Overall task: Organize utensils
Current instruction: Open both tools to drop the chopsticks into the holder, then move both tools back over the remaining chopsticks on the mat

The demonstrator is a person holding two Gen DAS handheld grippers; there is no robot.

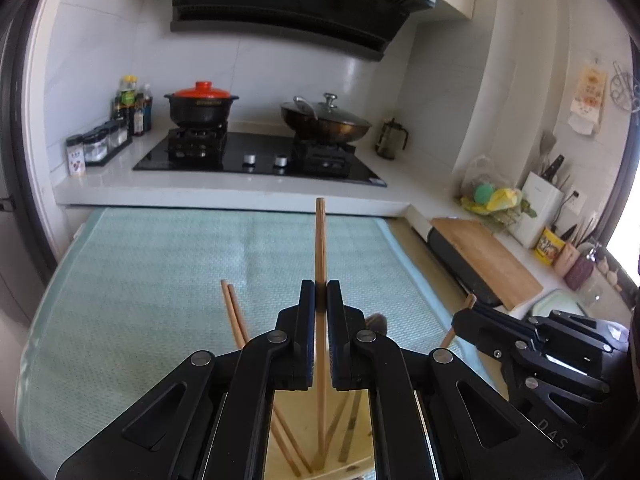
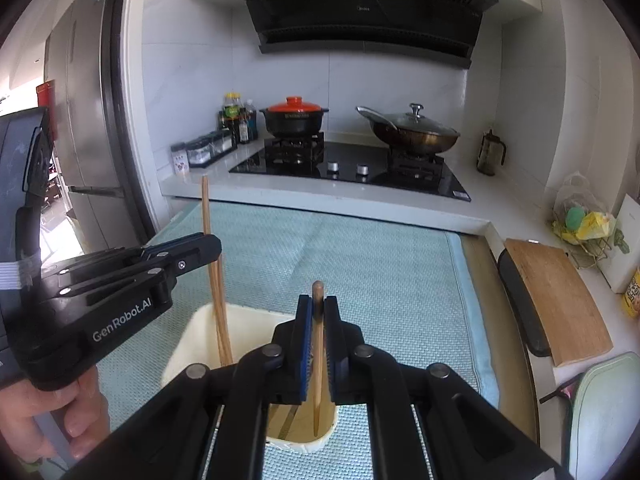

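My left gripper (image 1: pixel 321 286) is shut on a wooden chopstick (image 1: pixel 320 240) held upright, its lower end inside a cream utensil holder (image 1: pixel 304 432) under the jaws. My right gripper (image 2: pixel 317 302) is shut on another wooden chopstick (image 2: pixel 317 344), also upright, its tip down in the same holder (image 2: pixel 200 332). In the right wrist view the left gripper (image 2: pixel 212 242) shows at left, clamped on its chopstick (image 2: pixel 206 208). In the left wrist view the right gripper (image 1: pixel 464 316) shows at right. Several more chopsticks (image 1: pixel 236 316) lean in the holder.
The holder stands on a light green mat (image 2: pixel 380 264). Behind it a raised counter carries a black hob (image 2: pixel 352 168) with a red-lidded pot (image 2: pixel 294 116) and a wok (image 2: pixel 412 130). A wooden cutting board (image 2: pixel 556 296) lies at right. A fridge (image 2: pixel 88 120) stands at left.
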